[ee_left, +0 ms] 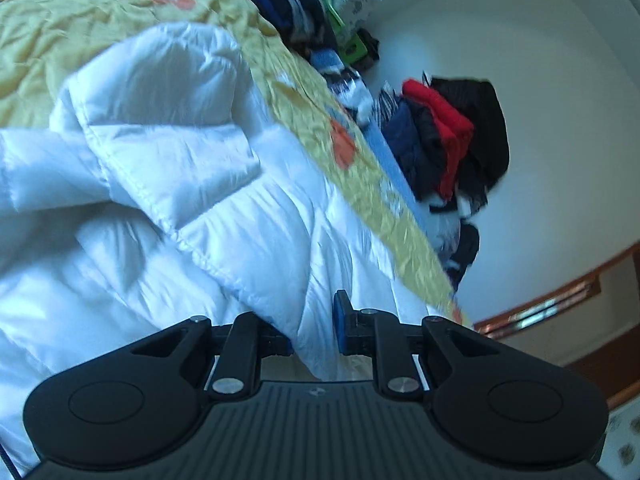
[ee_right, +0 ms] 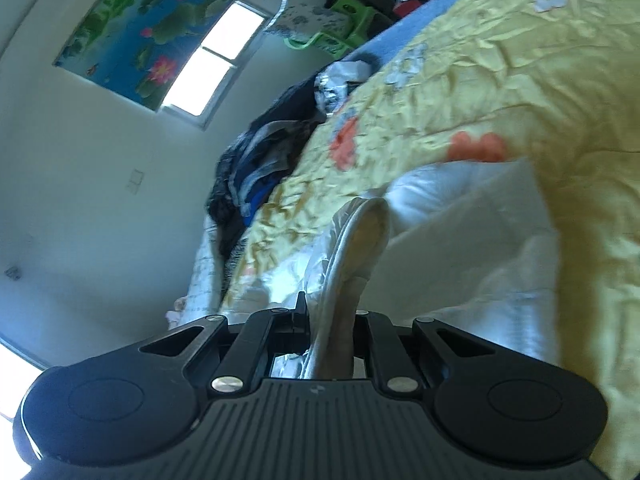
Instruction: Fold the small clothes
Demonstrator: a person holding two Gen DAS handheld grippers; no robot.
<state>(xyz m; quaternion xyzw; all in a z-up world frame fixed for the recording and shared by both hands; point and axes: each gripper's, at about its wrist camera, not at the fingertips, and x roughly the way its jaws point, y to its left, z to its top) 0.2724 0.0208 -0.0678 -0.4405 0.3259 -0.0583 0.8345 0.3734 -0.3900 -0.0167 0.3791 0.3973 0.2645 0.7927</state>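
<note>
A white quilted padded garment (ee_left: pixel 168 168) lies crumpled on a yellow flowered bedspread (ee_left: pixel 60 28). My left gripper (ee_left: pixel 314 328) is shut on a bunched fold of it; white fabric fills the gap between the blue pads (ee_left: pixel 341 320). In the right wrist view the same white garment (ee_right: pixel 460 248) stretches away over the yellow flowered bedspread (ee_right: pixel 520 80). My right gripper (ee_right: pixel 330 320) is shut on its rimmed edge (ee_right: pixel 360 240), which arches up between the fingers. Both views are tilted and a little blurred.
Heaps of dark, red and blue clothes (ee_left: pixel 448 144) line the far edge of the bed against a white wall. A green plastic stool (ee_right: pixel 336 28) stands among more dark clothes (ee_right: pixel 264 160). A lotus picture (ee_right: pixel 140 28) and a window (ee_right: pixel 212 64) are on the wall.
</note>
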